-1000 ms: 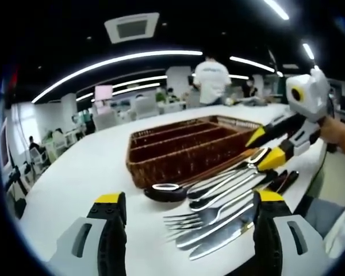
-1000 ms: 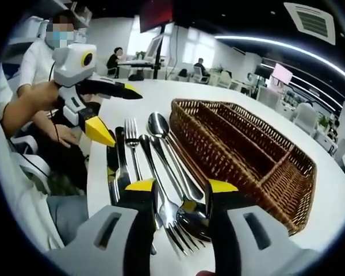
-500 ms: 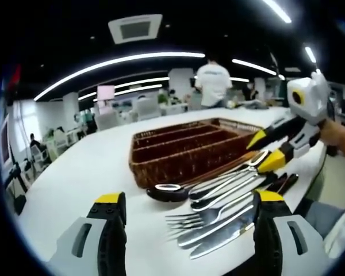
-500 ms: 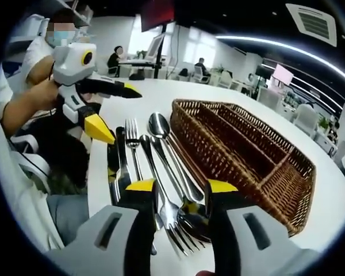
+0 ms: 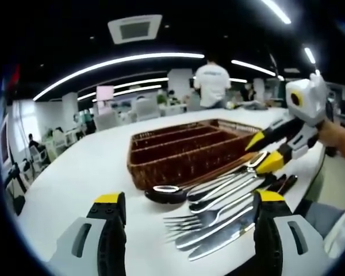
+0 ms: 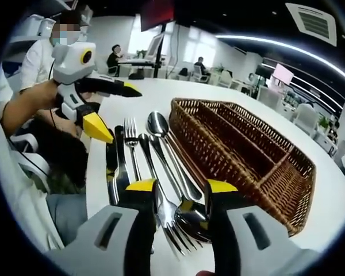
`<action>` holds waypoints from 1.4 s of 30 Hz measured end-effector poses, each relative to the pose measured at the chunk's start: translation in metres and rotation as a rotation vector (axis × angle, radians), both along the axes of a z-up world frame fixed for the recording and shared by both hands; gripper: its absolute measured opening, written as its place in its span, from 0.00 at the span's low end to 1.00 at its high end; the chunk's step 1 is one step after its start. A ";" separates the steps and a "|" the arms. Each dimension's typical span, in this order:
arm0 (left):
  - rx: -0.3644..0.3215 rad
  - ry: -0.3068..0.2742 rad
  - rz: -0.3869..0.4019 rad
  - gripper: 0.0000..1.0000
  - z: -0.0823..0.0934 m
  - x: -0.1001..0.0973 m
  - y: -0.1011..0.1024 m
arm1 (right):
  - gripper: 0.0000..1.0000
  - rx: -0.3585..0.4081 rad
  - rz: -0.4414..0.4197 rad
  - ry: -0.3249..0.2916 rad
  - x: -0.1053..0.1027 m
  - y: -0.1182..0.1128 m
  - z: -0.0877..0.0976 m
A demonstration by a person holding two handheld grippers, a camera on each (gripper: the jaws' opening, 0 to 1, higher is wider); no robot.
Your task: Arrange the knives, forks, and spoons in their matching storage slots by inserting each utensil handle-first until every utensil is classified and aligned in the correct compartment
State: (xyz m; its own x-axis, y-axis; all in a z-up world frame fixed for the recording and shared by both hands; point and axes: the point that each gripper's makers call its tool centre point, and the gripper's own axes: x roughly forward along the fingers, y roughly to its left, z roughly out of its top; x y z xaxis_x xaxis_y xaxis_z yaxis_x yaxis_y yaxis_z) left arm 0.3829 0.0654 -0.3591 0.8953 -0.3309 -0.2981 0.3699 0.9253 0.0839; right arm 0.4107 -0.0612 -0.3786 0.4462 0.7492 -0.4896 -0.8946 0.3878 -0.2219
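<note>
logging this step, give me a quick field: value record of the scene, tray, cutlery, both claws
tray: brown wicker basket with long divided compartments, on the white table; no utensil seen in it
cutlery: spoons, forks and knives lying side by side on the table beside the tray
left claw: open, holding nothing, low over the table near the cutlery
right claw: open, holding nothing, jaws either side of the near ends of the cutlery
progress: nothing sorted yet
</note>
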 end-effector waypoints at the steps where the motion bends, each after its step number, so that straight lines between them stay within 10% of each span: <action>1: 0.001 -0.001 -0.001 0.92 0.000 0.000 0.000 | 0.33 0.000 0.001 0.000 0.000 0.000 0.000; 42: 0.018 0.016 -0.019 0.92 -0.003 0.005 0.002 | 0.27 -0.026 0.042 0.023 0.003 0.009 -0.007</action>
State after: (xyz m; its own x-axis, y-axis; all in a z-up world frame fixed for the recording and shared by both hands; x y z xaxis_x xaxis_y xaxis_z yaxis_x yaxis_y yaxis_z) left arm 0.3880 0.0671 -0.3625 0.8840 -0.3424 -0.3184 0.3891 0.9163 0.0948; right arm 0.4134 -0.0520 -0.3853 0.4027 0.7541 -0.5188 -0.9151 0.3439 -0.2103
